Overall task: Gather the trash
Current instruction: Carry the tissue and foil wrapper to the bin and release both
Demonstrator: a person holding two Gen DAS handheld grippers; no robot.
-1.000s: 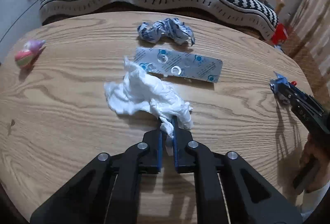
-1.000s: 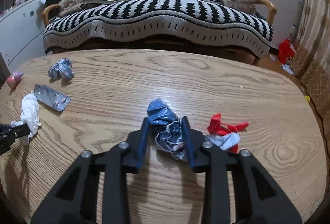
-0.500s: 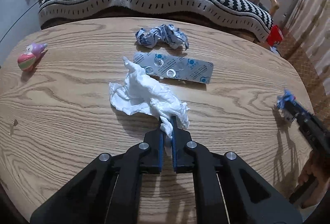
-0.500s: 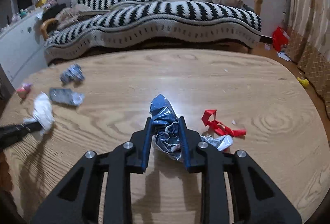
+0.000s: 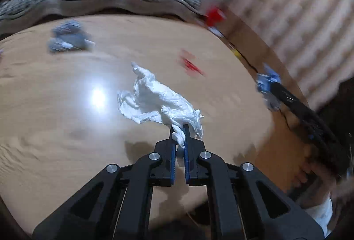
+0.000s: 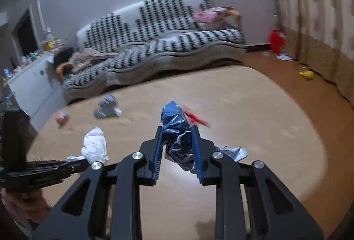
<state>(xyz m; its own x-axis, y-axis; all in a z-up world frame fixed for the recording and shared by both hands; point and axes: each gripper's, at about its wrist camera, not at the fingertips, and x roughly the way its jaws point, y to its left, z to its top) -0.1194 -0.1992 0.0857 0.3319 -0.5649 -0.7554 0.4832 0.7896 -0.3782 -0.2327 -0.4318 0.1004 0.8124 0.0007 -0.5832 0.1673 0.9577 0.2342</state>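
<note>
**Both grippers loaded, trash lifted clear of the table**

My left gripper (image 5: 179,129) is clenched on a tail of the white tissue (image 5: 154,100); the rest of it fans out ahead of the fingers, soft, crumpled and thin, hanging above the wooden table (image 5: 55,118). My right gripper (image 6: 177,140) grips the blue foil wrapper (image 6: 176,122) between its blue-lined pads, a shiny, creased wad with silver showing on its underside, also off the tabletop.

On the oval, pale wood-grain table I see a crumpled blue-and-white wrapper (image 6: 107,102) with a flat blister strip (image 6: 106,112) just beside it, a thin red scrap (image 6: 195,118), a piece of silver foil (image 6: 234,151) and a small pink toy (image 6: 62,118) near the far left edge. I see no bin or other container in either view. Behind the table stands a sofa (image 6: 154,41) draped in a black-and-white patterned throw.
</note>
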